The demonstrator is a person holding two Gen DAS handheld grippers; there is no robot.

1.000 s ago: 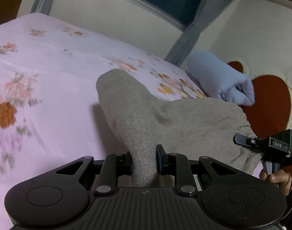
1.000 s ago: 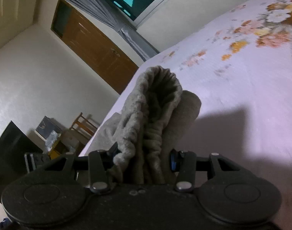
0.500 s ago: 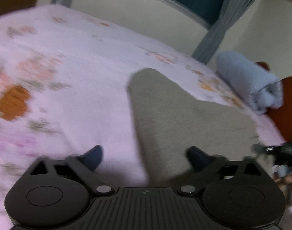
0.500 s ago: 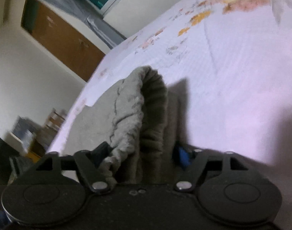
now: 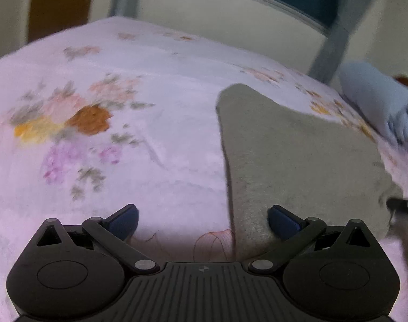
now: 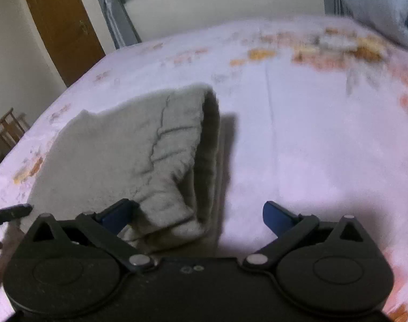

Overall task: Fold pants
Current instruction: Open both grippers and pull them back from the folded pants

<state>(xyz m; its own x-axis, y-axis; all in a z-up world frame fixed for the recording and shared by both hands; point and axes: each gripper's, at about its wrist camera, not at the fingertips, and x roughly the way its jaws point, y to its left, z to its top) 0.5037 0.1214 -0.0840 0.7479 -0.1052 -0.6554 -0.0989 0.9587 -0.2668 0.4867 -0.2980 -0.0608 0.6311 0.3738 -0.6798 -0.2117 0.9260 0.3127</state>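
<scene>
Left gripper [image 5: 202, 221]: wide, holding nothing
Right gripper [image 6: 197, 218]: wide, holding nothing
Pants [image 6: 129, 155]: soft, limp; grab waistband, frame centre

The grey pants [image 5: 292, 158] are laid flat on the bed [image 5: 150, 147], folded over on themselves. In the right wrist view, the ribbed waistband [image 6: 204, 145] is seen doubled at the fold's edge, resting against the pink flowered sheet.

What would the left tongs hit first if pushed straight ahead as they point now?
Probably the floral bedsheet. The open left tongs straddle the left edge of the grey pants, so the right finger would likely catch that fabric. Depth is unclear.
</scene>
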